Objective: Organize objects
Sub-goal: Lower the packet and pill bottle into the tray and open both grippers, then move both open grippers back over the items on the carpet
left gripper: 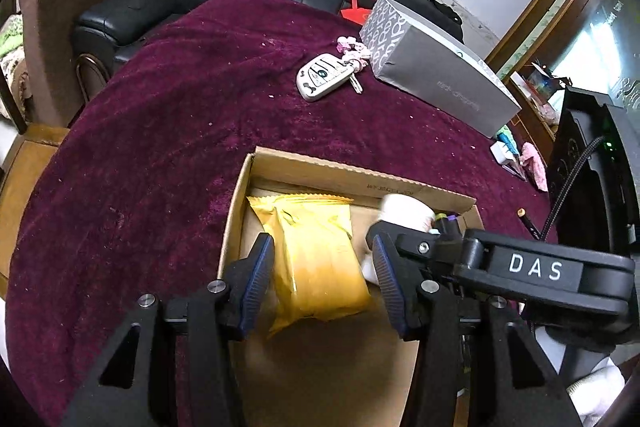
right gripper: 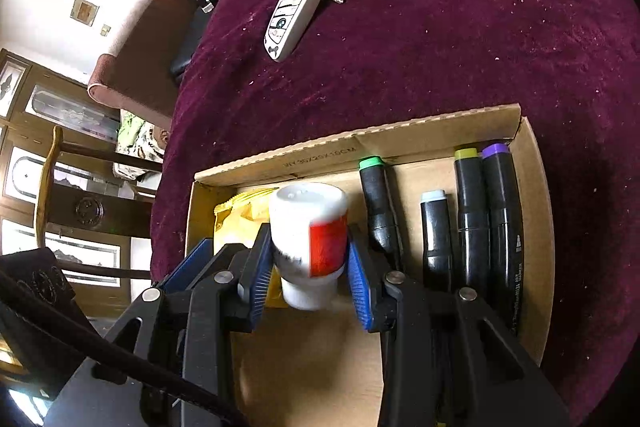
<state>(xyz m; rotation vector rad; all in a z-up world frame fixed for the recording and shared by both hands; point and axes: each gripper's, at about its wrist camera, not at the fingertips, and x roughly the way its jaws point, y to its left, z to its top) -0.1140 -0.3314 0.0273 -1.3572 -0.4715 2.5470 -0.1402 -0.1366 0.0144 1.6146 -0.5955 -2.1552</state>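
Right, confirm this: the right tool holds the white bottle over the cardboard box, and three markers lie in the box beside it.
One thing is wrong: the right wrist view shows four markers, not three. The rest stands: the right tool holds the white bottle over the cardboard box.

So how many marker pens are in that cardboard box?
4, side by side in the box: green-capped pen, pale blue one, yellow one, purple one nearest the wall. The grippers may hide more.

In your cardboard box (right gripper: 400,135) on the counter (right gripper: 440,47), the packet (right gripper: 236,211) lies left, the bottle (right gripper: 308,227) middle, four markers (right gripper: 472,211) right; the key fob (right gripper: 290,21) lies behind it.
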